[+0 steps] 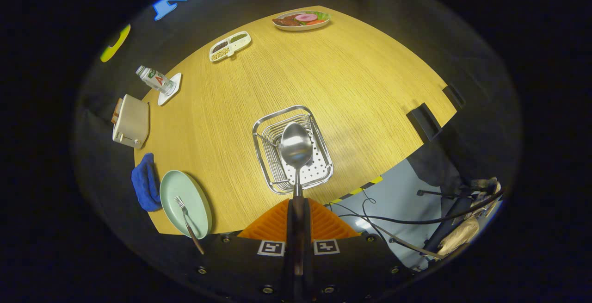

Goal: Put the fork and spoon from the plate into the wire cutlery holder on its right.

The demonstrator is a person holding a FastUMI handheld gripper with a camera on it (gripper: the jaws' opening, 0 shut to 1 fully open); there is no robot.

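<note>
My gripper [297, 210] is shut on the dark handle of a spoon [296, 148]. Its shiny bowl points forward, held above the wire cutlery holder [319, 173], which stands on the wooden table just ahead of the fingers. The holder has a perforated white base and looks empty. To the left of the fingers lies a pale green plate [178, 192] with the fork [187, 222] across it, tines toward the plate's middle and dark handle jutting over its near rim.
A blue cloth [144, 182] lies beside the plate. Further left are a toaster [131, 121] and a bottle [155, 79] on a coaster. A divided snack tray [230, 46] and a food plate [301, 21] sit far across. The table's edge and floor cables [397, 219] lie right.
</note>
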